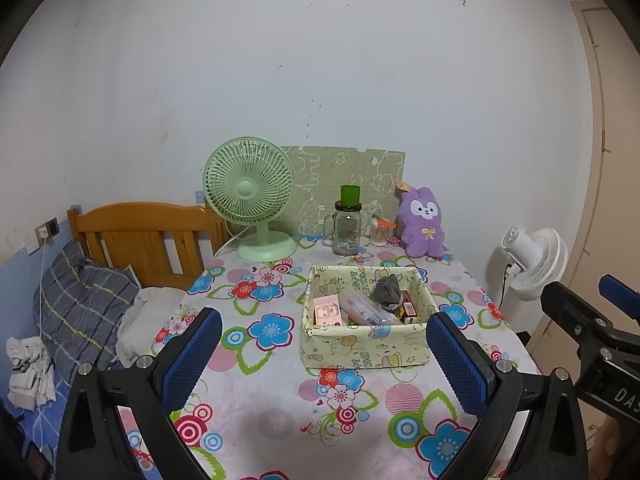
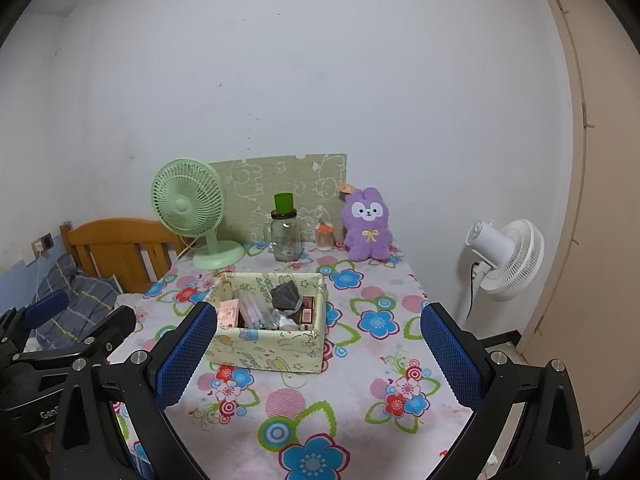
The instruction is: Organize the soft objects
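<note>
Holding grey cloth, fabric box

Side-by-side wrist views — facing table, sharing box

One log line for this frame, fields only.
left gripper open, empty | right gripper open, empty | purple plush upright at table back | fabric box holds grey cloth

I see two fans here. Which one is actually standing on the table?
The green fan, beside the glass jar on the flowered tablecloth. The white fan stands off the table's right edge.
</note>
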Action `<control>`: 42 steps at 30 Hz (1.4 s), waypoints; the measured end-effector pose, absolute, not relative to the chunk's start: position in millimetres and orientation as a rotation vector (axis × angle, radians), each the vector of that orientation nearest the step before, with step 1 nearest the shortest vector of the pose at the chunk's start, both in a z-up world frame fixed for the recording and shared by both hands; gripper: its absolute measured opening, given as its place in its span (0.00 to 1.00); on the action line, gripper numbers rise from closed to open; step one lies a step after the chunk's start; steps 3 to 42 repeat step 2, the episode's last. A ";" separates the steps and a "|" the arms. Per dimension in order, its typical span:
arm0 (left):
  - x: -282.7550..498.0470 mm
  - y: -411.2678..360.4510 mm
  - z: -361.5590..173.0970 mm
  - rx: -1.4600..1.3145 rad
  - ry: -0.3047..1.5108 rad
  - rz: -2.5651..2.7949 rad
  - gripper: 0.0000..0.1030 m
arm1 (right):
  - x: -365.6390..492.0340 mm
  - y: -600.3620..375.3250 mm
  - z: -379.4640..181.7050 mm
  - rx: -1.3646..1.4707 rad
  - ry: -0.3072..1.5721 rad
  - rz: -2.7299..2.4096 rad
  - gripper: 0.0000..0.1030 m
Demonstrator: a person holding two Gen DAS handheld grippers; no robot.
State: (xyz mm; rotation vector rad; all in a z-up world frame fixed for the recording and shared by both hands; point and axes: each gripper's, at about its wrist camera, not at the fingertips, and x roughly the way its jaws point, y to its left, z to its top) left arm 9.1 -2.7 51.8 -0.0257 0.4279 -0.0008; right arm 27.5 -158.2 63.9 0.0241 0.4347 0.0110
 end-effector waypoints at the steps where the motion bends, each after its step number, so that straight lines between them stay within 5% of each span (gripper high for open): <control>1: 9.7 -2.8 51.9 -0.025 0.428 -0.002 1.00 | 28.1 -158.0 63.5 0.024 0.435 0.013 1.00; 42: 10.6 -2.8 51.8 -0.027 0.428 -0.005 1.00 | 28.7 -157.8 63.2 0.024 0.435 0.013 1.00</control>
